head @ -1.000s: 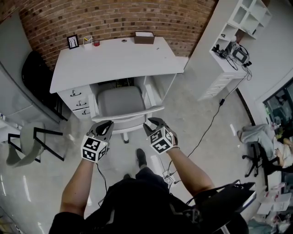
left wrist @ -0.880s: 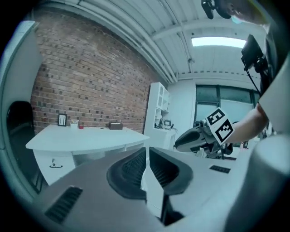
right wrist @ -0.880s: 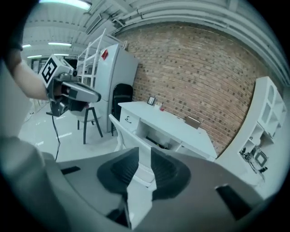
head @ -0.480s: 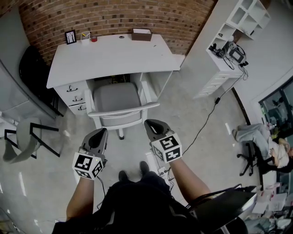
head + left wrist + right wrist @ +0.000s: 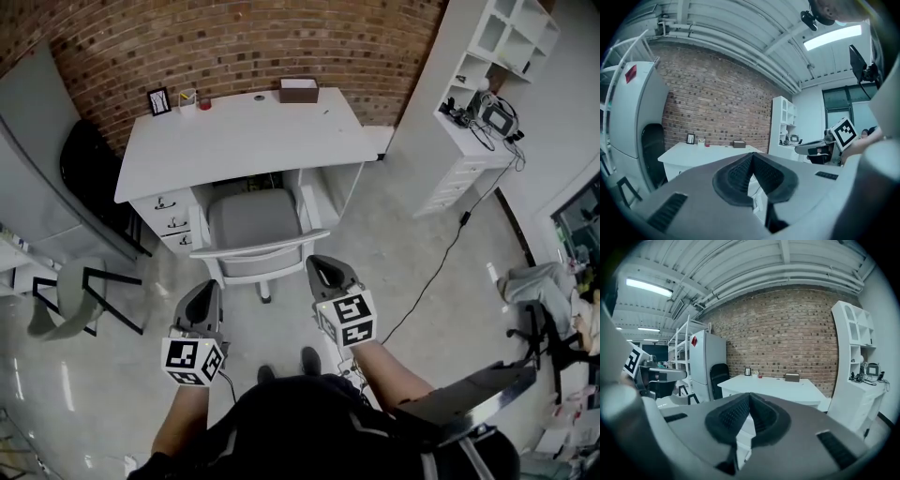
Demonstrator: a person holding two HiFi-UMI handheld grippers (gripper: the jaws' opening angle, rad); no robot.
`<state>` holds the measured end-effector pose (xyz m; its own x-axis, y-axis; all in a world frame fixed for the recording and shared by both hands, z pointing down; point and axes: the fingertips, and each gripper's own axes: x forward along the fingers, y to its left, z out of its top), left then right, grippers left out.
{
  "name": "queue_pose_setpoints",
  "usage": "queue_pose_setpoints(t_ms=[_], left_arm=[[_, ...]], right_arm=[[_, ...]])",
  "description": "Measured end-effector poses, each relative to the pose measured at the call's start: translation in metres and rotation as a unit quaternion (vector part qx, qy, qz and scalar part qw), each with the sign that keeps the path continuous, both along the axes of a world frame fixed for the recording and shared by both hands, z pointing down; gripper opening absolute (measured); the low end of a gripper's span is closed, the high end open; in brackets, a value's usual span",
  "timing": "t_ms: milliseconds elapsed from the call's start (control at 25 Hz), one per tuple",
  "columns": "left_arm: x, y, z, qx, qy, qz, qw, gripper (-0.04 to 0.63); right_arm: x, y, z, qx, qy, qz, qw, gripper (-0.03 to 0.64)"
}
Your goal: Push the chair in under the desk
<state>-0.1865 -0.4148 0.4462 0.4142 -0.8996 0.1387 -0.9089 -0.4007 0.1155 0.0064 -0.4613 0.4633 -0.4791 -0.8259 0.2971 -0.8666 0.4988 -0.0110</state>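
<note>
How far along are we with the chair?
Done, mostly: the chair stands in the kneehole of the desk, though its grey seat shows ahead of the desktop. In hand: nothing; left gripper and right gripper are off the chair, jaws shut, empty. Left: perhaps one more push inward.

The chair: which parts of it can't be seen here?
Head view: the desk hides the far end of the chair seat, and the seat hides most of its base.
Left gripper view: the left gripper covers nearly all of it.
Right gripper view: the right gripper likewise.
</note>
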Motion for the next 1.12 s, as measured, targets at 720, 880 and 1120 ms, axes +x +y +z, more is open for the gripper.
queue_pose_setpoints(t_ms=[720, 880, 1120], left_arm=[[0.034, -0.021, -0.026, 0.025, -0.035, -0.031, 0.9986, 0.008], [0.026, -0.026, -0.015, 0.003, -0.028, -0.048, 0.9985, 0.008], [0.024, -0.030, -0.009, -0.005, -0.022, -0.054, 0.9983, 0.008]], right_arm=[[0.033, -0.027, -0.024, 0.021, -0.015, -0.022, 0.999, 0.008], [0.031, -0.029, -0.022, 0.016, -0.020, -0.024, 0.999, 0.008], [0.026, -0.036, -0.023, 0.020, -0.014, -0.033, 0.999, 0.008]])
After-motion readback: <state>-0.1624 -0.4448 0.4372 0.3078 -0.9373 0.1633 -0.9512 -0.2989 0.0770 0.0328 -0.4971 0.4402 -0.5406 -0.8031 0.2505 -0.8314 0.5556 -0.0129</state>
